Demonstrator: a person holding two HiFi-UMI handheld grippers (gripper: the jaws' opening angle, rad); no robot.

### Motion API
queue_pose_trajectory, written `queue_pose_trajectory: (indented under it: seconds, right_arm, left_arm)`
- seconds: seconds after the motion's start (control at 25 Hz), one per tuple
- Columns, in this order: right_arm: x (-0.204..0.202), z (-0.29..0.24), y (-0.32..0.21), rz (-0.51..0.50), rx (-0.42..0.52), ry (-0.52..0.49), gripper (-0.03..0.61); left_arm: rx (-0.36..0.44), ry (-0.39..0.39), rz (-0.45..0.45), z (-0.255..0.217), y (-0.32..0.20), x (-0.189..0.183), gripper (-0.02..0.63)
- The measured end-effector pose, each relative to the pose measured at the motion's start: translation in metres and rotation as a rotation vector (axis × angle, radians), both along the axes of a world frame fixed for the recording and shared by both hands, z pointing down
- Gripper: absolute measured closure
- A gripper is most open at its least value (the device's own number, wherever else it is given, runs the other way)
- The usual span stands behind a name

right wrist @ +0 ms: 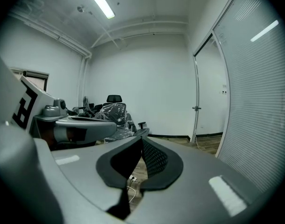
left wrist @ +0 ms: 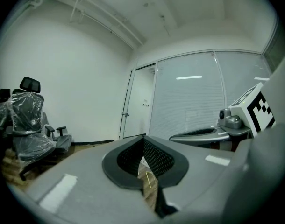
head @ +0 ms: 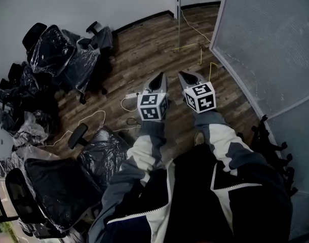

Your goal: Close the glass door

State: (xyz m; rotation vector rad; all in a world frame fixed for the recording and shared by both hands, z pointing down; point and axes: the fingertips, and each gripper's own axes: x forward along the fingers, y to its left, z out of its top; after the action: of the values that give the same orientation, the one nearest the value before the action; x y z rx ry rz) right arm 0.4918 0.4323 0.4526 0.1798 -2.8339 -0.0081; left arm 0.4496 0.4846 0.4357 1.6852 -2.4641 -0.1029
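Both tongs are held out in front of the person, well apart from the task's thing. The left tongs (head: 161, 76) and the right tongs (head: 187, 76) are both pressed together, and nothing is between their jaws. The glass door (right wrist: 202, 97) is far ahead, at the end of the glass wall (head: 266, 34) on the right side. Its handle (right wrist: 196, 108) is on the far edge, and I cannot tell how far it stands open. The step now seems to be the approach. It is better to walk along the wall, step over the cables (head: 195, 32) on the floor (head: 144, 44), and spread one tongs before reaching the handle.
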Motion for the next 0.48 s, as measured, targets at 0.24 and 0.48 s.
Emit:
queue_pose_trajectory:
  seconds: [0.24,0.48]
  right_arm:
    - [-0.027,0.008,-0.018,-0.047,-0.032,-0.005,0.571]
    - [-0.067,0.015,-0.058,-0.113,-0.068,-0.019,0.569]
  left_arm:
    - [-0.026,0.007,-0.054,0.009,-0.010,-0.020,0.614]
    - [-0.045,0.020,-0.080,0.016,-0.053,-0.051,0.614]
